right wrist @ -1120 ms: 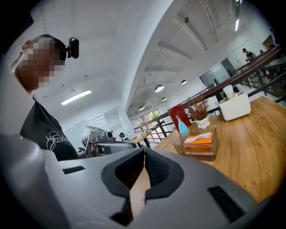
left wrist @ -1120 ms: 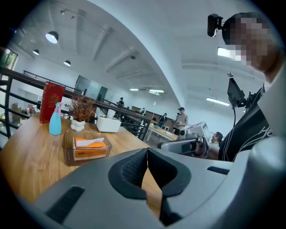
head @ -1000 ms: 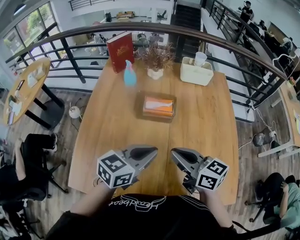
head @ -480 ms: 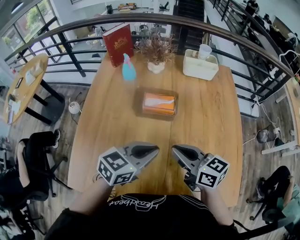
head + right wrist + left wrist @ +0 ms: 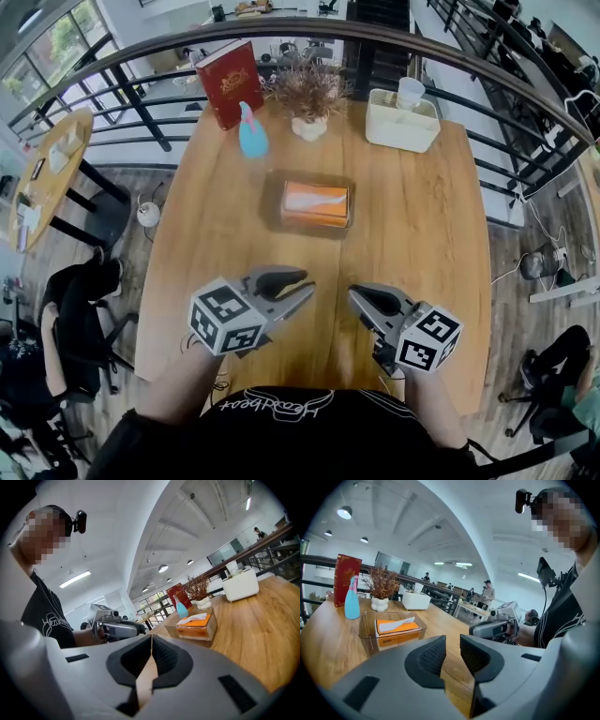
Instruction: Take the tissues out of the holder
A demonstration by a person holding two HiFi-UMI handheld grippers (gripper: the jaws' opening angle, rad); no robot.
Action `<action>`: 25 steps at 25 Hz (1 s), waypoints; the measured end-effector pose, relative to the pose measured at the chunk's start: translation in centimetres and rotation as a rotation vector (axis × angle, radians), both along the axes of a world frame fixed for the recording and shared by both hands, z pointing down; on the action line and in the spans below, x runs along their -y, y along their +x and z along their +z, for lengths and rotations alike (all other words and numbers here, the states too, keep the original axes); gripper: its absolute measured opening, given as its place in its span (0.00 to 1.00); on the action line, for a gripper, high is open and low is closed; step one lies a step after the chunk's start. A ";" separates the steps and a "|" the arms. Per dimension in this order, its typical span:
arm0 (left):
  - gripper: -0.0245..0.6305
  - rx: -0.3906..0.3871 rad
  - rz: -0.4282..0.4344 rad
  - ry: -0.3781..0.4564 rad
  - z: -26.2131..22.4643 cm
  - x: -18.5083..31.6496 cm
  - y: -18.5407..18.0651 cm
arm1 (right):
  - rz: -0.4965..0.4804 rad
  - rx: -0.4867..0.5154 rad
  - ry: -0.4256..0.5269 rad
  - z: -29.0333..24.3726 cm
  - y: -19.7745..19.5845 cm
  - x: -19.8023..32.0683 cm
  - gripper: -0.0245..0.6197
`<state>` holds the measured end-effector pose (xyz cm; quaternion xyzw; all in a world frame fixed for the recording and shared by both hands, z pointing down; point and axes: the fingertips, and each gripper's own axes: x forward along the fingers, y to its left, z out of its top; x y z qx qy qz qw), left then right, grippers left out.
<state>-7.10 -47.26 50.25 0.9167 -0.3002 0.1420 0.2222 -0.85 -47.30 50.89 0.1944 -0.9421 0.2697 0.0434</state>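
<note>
Head view shows nothing taken yet: the orange tissues (image 5: pixel 317 200) lie in the clear holder (image 5: pixel 273 202) mid-table, far from the left gripper (image 5: pixel 306 287), whose jaws have just been opening a crack on nothing, and the right gripper (image 5: pixel 355 296), closed and empty.

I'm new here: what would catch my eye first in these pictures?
An orange tissue pack in a clear holder sits centrally on the table. At the near edge, the left gripper, empty, has just been opening its jaws; the right gripper is shut. A red book stands far back.
</note>
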 end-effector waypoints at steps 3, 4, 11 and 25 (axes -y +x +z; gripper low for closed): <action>0.20 0.014 0.004 0.005 -0.1 1.5 0.0 | -0.012 0.007 -0.003 0.3 0.0 0.4 0.07; 0.23 0.020 0.008 0.010 -0.2 1.9 0.1 | -0.025 0.018 0.001 0.2 -0.1 0.4 0.07; 0.40 0.091 0.038 0.039 -0.1 5.9 -0.2 | -0.098 0.064 0.044 -0.4 -0.8 0.5 0.07; 0.52 0.439 0.212 0.095 2.8 15.5 -0.9 | -0.108 0.065 -0.038 2.8 -0.6 0.7 0.07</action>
